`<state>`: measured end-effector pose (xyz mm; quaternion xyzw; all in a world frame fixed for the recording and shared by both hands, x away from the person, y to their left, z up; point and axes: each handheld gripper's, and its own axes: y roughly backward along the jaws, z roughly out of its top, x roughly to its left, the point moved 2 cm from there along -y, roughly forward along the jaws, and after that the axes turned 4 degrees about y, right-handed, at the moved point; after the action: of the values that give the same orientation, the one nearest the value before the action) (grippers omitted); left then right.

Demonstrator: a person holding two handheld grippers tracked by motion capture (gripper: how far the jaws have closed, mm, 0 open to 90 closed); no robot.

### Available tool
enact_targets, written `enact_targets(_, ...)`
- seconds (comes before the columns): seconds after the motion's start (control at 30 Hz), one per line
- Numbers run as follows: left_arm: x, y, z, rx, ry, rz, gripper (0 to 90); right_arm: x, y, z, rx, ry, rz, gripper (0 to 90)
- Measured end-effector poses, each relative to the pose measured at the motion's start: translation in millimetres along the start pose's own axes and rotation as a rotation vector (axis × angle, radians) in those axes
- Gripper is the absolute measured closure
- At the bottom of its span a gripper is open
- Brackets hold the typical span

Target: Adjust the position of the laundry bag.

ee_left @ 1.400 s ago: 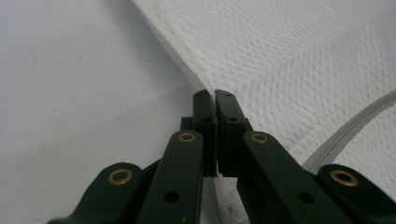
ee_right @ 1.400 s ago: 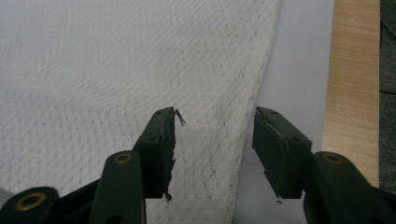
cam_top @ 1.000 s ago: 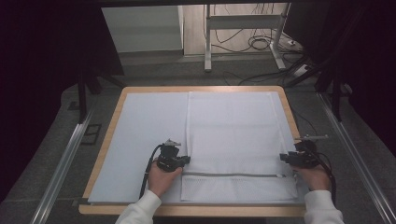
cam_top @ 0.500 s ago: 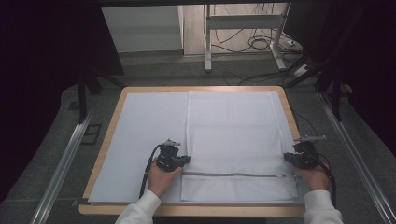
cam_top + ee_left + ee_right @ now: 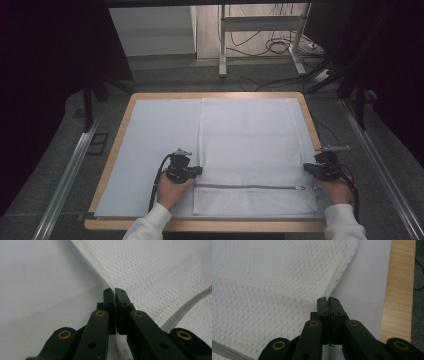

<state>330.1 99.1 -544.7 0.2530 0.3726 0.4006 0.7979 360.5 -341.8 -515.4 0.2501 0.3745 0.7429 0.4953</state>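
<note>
A white mesh bag (image 5: 250, 140) lies flat on the right half of a white mat (image 5: 160, 135), with a grey zipper (image 5: 250, 187) running across it near the front. My left gripper (image 5: 197, 171) is shut on the bag's left edge just above the zipper. In the left gripper view the jaws (image 5: 114, 290) pinch that edge, and the mesh (image 5: 155, 267) rises slightly from the mat. My right gripper (image 5: 307, 168) is shut on the bag's right edge. In the right gripper view its jaws (image 5: 328, 298) are closed on the hem of the mesh (image 5: 274, 277).
The mat lies on a wooden board (image 5: 120, 150) whose rim (image 5: 399, 290) runs close beside my right gripper. Metal rails (image 5: 65, 175) flank the board. A desk frame and cables (image 5: 280, 45) stand on the floor behind it.
</note>
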Motion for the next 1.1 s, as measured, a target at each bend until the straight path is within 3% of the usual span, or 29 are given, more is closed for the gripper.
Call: enact_targets(1.1,12.1,14.8,2.6,-0.024,0.030,-0.004,88.9,10.3,-0.4,3.8,-0.028,0.004,0.039,87.7)
